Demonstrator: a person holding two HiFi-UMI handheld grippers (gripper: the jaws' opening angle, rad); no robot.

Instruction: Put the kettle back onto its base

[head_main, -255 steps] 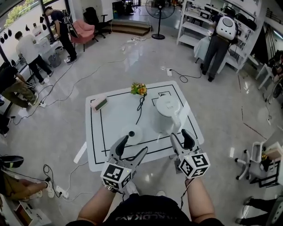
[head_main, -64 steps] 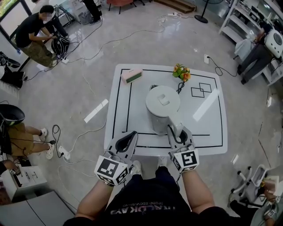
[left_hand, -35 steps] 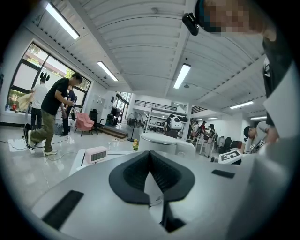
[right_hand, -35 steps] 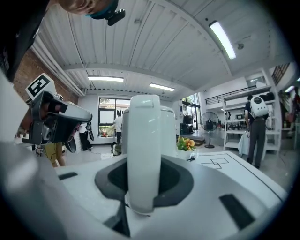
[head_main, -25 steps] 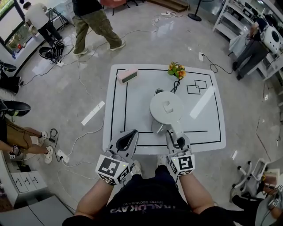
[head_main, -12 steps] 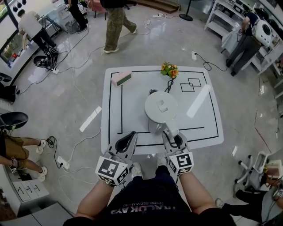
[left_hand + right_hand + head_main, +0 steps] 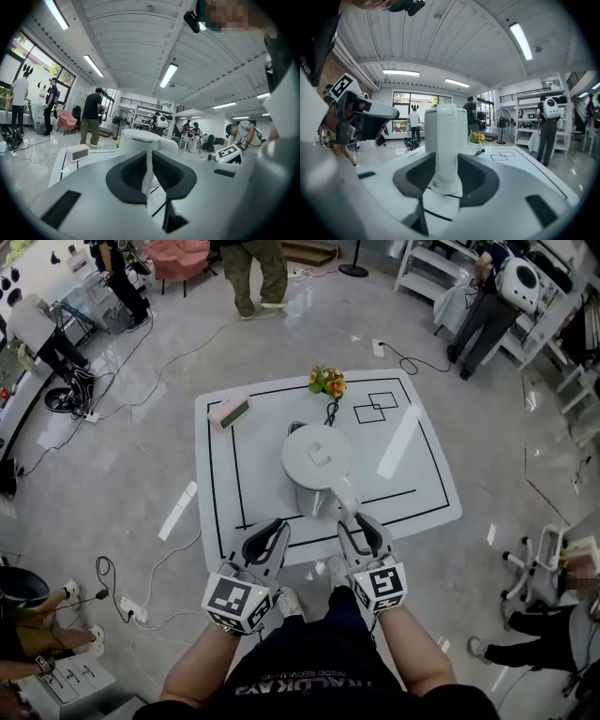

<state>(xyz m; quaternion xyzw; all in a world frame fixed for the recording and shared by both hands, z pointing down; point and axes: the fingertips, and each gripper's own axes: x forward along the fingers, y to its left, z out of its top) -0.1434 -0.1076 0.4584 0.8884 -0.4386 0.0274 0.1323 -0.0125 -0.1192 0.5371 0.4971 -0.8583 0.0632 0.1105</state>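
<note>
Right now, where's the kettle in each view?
Head view: kettle, centre of the table.
Left gripper view: just left of centre, mid-height.
Right gripper view: dead centre, handle facing the camera.
Shared landmark: the white table with its black border line.

Right gripper fingers opening, kettle handle between them; white table beneath

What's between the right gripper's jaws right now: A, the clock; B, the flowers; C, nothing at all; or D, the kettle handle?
D: in the right gripper view the white kettle handle stands upright between the jaws of the right gripper, which are opening.
</note>
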